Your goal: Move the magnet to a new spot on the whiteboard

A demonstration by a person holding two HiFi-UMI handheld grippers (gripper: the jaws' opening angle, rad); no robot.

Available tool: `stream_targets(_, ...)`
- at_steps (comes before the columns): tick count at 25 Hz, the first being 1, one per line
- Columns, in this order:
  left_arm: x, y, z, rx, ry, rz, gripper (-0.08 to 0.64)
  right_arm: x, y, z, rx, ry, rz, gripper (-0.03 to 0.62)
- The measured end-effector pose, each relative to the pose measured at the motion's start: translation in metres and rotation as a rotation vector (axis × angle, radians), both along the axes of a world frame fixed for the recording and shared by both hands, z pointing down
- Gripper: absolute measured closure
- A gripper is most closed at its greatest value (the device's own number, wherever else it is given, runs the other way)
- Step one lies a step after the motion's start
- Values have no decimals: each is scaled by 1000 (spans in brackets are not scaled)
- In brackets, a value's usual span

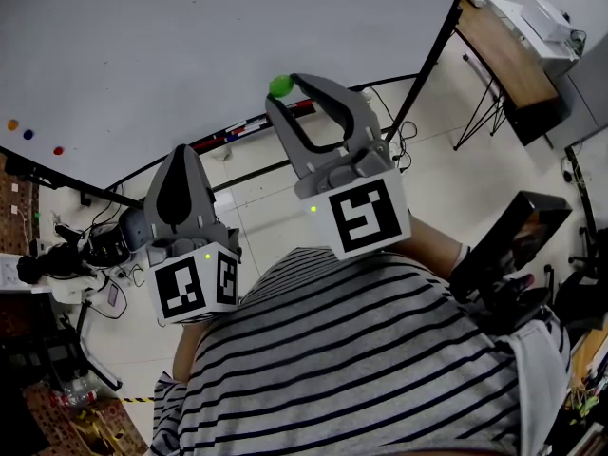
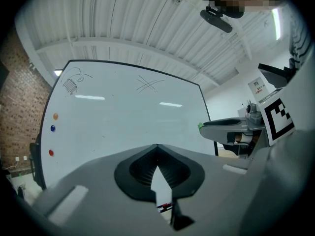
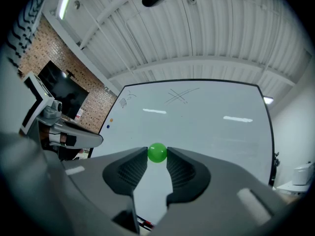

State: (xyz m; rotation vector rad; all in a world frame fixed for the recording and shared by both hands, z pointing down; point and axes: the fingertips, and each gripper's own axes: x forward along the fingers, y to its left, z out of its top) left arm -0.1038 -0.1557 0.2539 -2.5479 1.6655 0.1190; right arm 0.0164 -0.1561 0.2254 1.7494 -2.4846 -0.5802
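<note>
A round green magnet (image 3: 157,153) sits pinched between the tips of my right gripper (image 3: 157,153), in front of the whiteboard (image 3: 197,122). In the head view the green magnet (image 1: 280,85) shows at the tip of my right gripper (image 1: 283,91), close to the lower edge of the whiteboard (image 1: 190,46). My left gripper (image 1: 180,164) is held lower and to the left, shut with nothing in it; in its own view the jaws of my left gripper (image 2: 157,151) meet at the tips. The right gripper with the green magnet (image 2: 201,127) shows at that view's right.
Orange (image 1: 12,124), blue (image 1: 28,134) and red (image 1: 59,150) magnets sit on the board's left edge. Markers lie in the tray (image 1: 237,131) under the board. A wooden desk (image 1: 508,50) stands right; cables and gear (image 1: 66,255) lie on the floor at left.
</note>
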Motion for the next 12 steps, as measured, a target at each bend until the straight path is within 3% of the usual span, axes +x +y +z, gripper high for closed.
stream_targets(12, -1, -1, 2, -3, -2, -6, 545, 0, -2, 4, -12, 4, -1, 469)
